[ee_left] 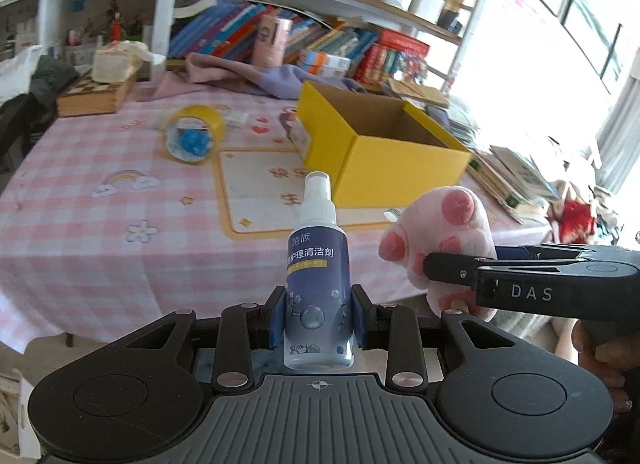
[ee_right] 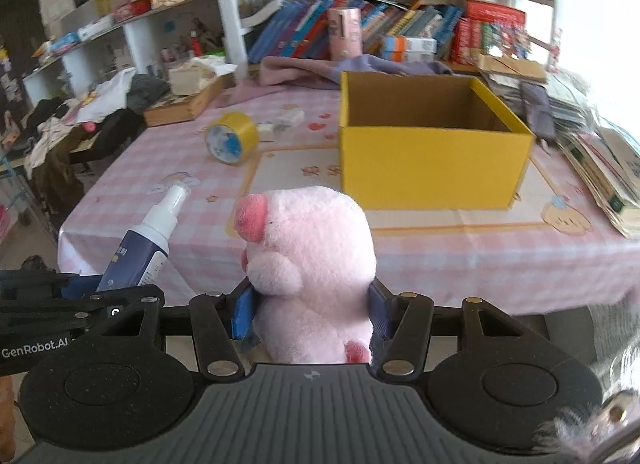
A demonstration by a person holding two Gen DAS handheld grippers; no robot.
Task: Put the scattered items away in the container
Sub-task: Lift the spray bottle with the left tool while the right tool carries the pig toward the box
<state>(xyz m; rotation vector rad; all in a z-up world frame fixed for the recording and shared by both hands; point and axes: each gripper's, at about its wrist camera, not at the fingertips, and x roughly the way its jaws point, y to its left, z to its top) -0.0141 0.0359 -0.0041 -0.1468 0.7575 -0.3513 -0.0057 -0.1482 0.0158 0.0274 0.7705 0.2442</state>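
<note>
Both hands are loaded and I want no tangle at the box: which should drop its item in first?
Probably the right: its tongs hold the pig facing the open yellow box squarely. The left tongs, gripping the bottle, see it off to one side.

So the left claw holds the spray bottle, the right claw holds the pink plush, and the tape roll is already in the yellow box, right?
Not the tape roll: the right wrist view shows it lying on the tablecloth, left of the yellow box. The rest stands.
</note>
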